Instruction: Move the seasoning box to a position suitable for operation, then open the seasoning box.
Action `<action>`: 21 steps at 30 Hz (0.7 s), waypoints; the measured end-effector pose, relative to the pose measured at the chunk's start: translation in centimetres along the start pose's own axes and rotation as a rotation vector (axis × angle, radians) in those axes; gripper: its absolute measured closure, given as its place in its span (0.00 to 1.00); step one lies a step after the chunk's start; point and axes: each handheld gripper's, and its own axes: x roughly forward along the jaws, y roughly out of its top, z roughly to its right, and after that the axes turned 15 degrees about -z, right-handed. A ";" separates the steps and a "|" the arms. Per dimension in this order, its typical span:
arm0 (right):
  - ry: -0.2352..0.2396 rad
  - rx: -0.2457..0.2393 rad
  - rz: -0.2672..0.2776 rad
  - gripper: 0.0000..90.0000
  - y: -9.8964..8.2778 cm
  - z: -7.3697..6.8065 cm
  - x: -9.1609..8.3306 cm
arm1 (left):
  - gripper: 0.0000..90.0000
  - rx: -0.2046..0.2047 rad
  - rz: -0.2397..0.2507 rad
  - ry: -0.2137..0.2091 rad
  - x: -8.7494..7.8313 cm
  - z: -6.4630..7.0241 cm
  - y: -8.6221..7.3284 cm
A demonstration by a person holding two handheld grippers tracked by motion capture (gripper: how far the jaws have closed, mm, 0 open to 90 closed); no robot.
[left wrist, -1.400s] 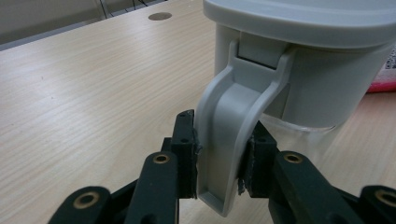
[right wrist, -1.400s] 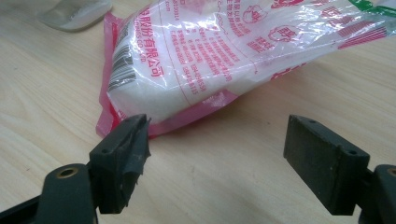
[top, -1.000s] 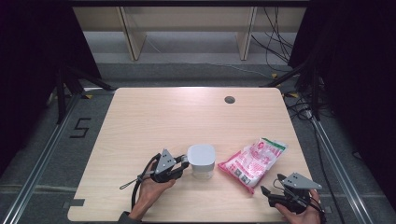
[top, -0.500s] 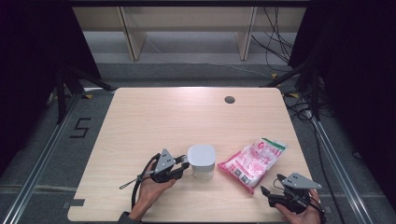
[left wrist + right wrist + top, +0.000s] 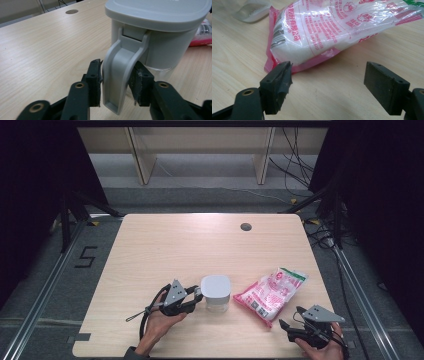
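a grey-lidded container (image 5: 216,292) with a clear body stands upright near the table's front edge, lid on, its curved grey handle (image 5: 120,75) pointing toward the person. just to its right lies a pink-and-clear plastic bag (image 5: 272,293) of white grains, flat and angled.

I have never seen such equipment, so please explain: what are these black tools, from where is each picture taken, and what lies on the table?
There is no machine here. A person holds a hand tool with two black jaws in each hand. The high view looks down on a wooden table. The other two pictures come from a small camera on each tool, looking along its jaws.

On the table stand a grey-lidded container and, beside it, a pink and clear plastic bag of white grains.

The left tool has its jaws closed on the container's handle. The right tool is open, holding nothing, just short of the bag.
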 end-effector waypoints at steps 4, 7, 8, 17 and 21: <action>0.005 0.021 -0.008 0.26 0.0 -0.2 -0.1 | 0.58 0.012 -0.025 -0.011 -0.8 -0.3 -0.1; -0.010 -0.008 -0.011 0.26 0.0 0.0 -0.1 | 0.51 0.017 -0.032 -0.021 -1.7 -0.6 0.1; -0.010 -0.007 -0.015 0.26 0.0 0.0 -0.1 | 0.50 0.009 -0.024 -0.026 -1.9 -0.6 0.1; 0.000 0.003 -0.003 0.26 0.0 -0.2 0.0 | 0.49 -0.016 -0.012 -0.059 -3.9 -0.5 0.7; 0.001 -0.021 0.000 0.25 0.1 0.0 0.1 | 0.54 0.012 -0.020 -0.034 -4.4 -0.5 1.0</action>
